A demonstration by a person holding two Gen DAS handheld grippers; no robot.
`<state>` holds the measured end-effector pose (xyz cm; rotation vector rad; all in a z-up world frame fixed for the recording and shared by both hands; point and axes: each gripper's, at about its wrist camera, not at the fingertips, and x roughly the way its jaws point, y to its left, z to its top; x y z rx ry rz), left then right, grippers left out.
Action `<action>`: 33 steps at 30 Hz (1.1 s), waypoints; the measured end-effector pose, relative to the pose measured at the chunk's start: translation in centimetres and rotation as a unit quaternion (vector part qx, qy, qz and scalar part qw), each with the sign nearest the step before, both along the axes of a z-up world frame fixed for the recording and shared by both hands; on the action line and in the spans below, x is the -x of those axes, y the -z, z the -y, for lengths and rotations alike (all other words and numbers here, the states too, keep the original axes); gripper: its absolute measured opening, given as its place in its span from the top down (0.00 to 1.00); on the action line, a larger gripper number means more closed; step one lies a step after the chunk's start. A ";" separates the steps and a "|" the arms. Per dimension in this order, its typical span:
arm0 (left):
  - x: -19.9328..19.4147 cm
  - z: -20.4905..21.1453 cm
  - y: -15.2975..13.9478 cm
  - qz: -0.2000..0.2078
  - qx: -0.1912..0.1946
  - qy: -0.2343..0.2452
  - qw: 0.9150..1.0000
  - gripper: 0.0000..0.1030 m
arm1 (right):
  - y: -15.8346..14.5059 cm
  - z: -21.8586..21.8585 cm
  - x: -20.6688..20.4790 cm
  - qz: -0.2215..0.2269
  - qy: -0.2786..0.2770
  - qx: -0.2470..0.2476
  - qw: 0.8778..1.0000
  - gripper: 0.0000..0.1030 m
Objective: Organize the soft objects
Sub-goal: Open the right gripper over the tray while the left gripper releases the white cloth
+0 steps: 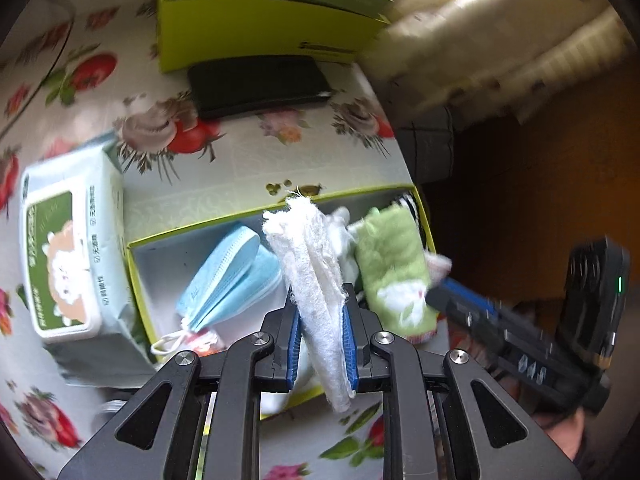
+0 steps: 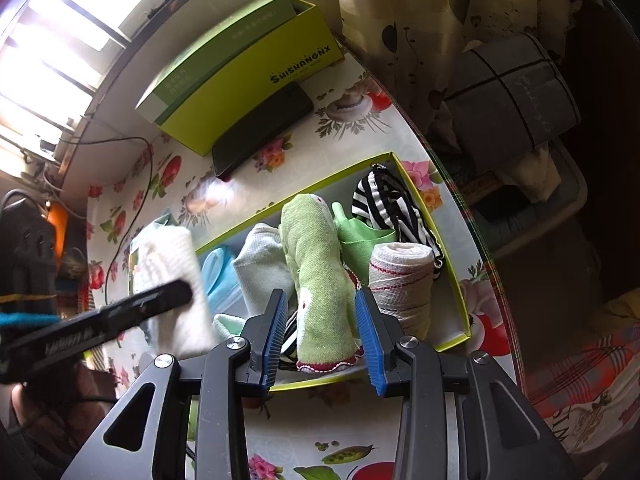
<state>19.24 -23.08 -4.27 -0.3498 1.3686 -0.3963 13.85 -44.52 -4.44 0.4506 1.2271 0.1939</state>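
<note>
My left gripper (image 1: 320,312) is shut on a folded white gauze cloth (image 1: 308,264) and holds it above the open green-rimmed box (image 1: 200,226). The box holds blue face masks (image 1: 228,276), a green towel (image 1: 394,268), a striped cloth (image 2: 384,204) and a bandage roll (image 2: 400,276). My right gripper (image 2: 322,300) is open, its jaws on either side of the green towel (image 2: 316,276), which stands in the box (image 2: 460,300). The left gripper (image 2: 176,288) with the white cloth (image 2: 172,280) shows blurred in the right wrist view. The right gripper (image 1: 440,292) shows in the left wrist view.
A wet-wipes pack (image 1: 72,256) lies left of the box. A black wallet (image 1: 256,84) and a closed green box (image 1: 256,20) lie at the back of the floral tablecloth (image 1: 240,152). The table edge curves along the right (image 2: 460,184), with a grey cushion (image 2: 508,92) beyond.
</note>
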 end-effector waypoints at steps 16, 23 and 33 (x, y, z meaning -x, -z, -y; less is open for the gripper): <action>0.0 -1.1 3.6 -0.044 -0.049 -0.035 0.997 0.82 | 0.7 -1.2 -0.5 -0.001 -0.019 -0.007 1.000 0.67; 0.6 0.5 4.0 -0.063 -0.029 0.018 0.997 0.79 | 0.4 -0.8 -0.5 0.004 -0.014 -0.004 1.000 0.67; 0.7 -0.9 0.9 -0.015 -0.069 0.014 0.997 0.65 | -1.5 -1.6 0.1 0.023 -0.034 0.012 0.999 0.62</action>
